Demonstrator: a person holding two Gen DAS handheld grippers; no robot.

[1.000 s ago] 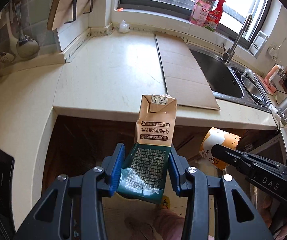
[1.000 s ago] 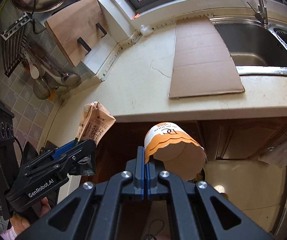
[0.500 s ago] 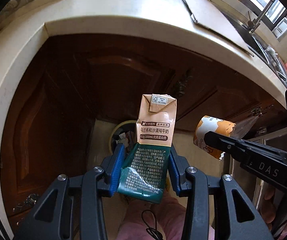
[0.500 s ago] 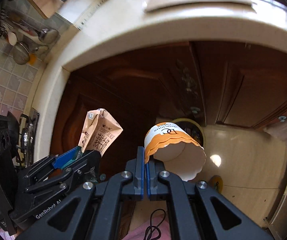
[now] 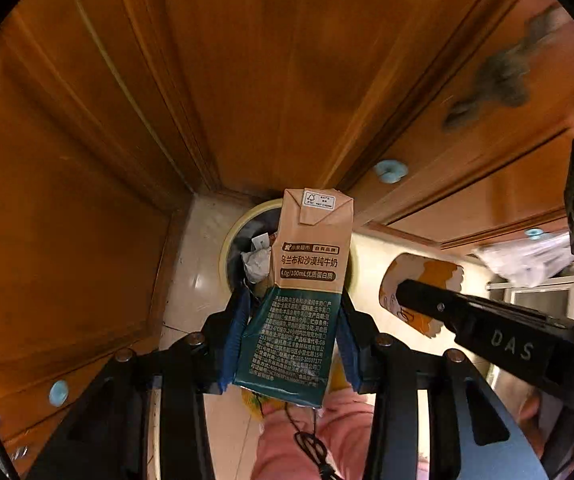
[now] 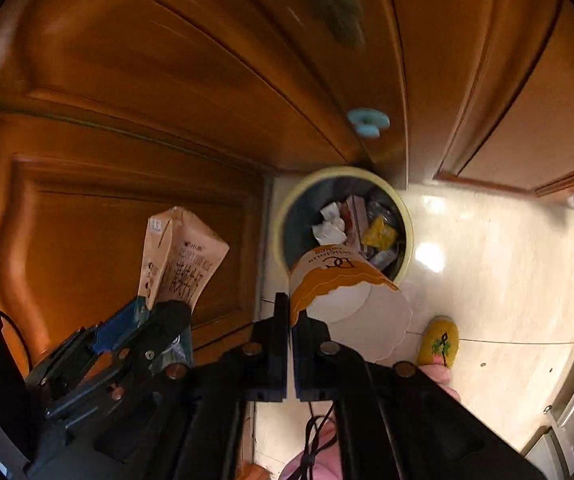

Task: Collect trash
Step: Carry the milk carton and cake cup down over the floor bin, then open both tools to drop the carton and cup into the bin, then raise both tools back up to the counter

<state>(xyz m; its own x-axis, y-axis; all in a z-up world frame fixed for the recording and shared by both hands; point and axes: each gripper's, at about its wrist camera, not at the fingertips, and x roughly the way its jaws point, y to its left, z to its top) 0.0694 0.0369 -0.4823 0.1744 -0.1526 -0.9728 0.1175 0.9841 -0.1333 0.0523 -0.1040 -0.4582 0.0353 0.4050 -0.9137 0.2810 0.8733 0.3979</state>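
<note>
Left wrist view: the left gripper clamps an upright milk carton, with the trash bin just beyond its fingertips.

Right wrist view: the right gripper pinches a paper cup by its rim, the bin just ahead, beside wooden cabinet doors.

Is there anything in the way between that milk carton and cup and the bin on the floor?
Nothing visible. The bin is open, no lid, already holding scraps. The milk carton in the left gripper and the paper cup in the right gripper face its mouth.
</note>
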